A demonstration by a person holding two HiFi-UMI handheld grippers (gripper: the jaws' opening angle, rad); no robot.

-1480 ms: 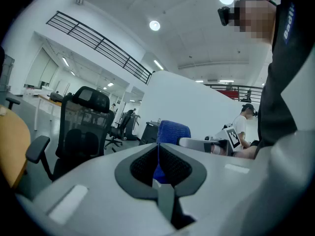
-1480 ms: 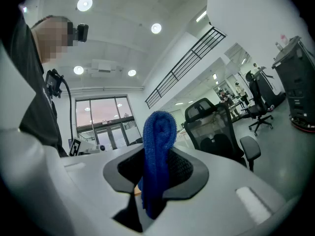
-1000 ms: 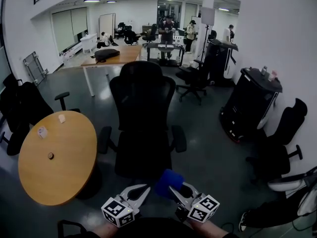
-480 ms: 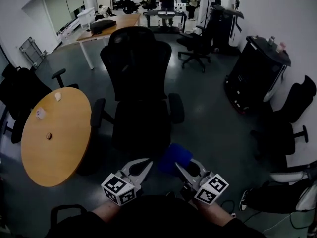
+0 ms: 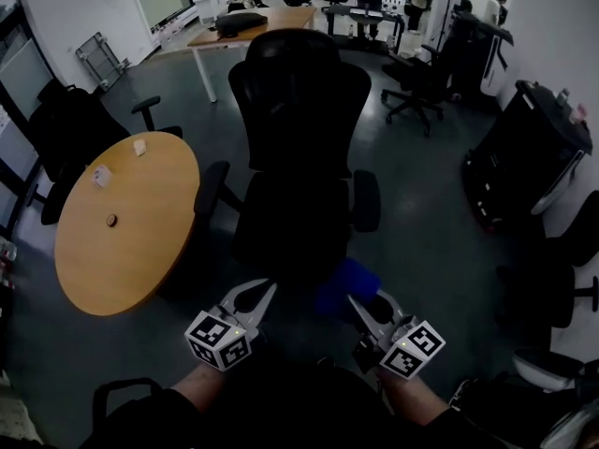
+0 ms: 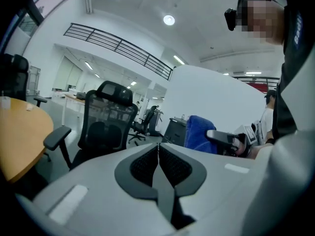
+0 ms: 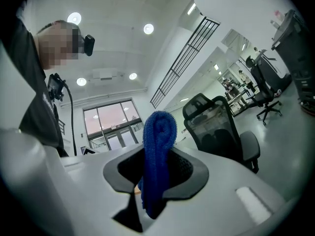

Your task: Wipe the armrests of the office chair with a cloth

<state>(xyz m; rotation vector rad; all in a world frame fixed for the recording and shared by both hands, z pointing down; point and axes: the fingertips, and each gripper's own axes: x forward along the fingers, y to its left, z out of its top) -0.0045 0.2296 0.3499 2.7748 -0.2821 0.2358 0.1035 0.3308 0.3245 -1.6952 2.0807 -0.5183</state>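
A black office chair [image 5: 298, 157] with a mesh back faces me, its left armrest [image 5: 211, 187] and right armrest [image 5: 365, 200] both bare. My right gripper [image 5: 357, 299] is shut on a folded blue cloth [image 5: 343, 286], held low in front of the seat and apart from the chair. The cloth [image 7: 158, 151] stands up between the jaws in the right gripper view. My left gripper [image 5: 265, 291] is shut with nothing in it, just left of the cloth. The chair [image 6: 106, 119] and the cloth [image 6: 198, 132] show in the left gripper view.
A round wooden table [image 5: 126, 218] with small items stands left of the chair. Other black chairs [image 5: 67, 134] sit at far left and at right [image 5: 562, 279]. A black cabinet [image 5: 529, 152] stands at right. Desks and people fill the far end of the room.
The view has tilted down and the chair now sits nearer and higher in the frame. Both grippers stay side by side, the cloth still held in the right one.
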